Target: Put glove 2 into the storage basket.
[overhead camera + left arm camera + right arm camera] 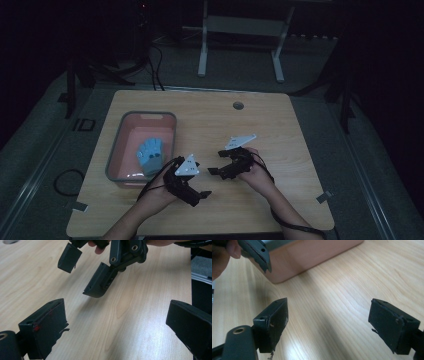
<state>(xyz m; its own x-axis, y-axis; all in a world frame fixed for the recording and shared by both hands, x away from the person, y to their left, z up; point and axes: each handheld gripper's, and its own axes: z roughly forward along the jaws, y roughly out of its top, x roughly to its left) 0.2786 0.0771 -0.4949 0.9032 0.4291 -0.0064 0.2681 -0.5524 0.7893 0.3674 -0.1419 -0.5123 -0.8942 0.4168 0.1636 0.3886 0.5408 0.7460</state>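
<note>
High view: I hold the left gripper and the right gripper low over the light wooden table, their tips facing one another and near but apart. To the left of the left gripper stands a pink rectangular plastic basin with a grey rim; inside it lies a pale blue glove-shaped cloth item, its exact make too dim to tell.

Left gripper view: my own jaws stand wide apart with bare wood between them, nothing held. Ahead, the right gripper hangs above the table with its jaws likewise spread.

Right gripper view: these jaws are also spread wide on empty wood; the pink wall of the basin lies beyond the left jaw, with one tip of the left gripper before it.

Progress, as I judge it: the blue item rests in the basin and neither tool carries anything, so the placing looks done. What remains appears to be only drawing both grippers back, or reaching in for the item if it is to come out again.
</note>
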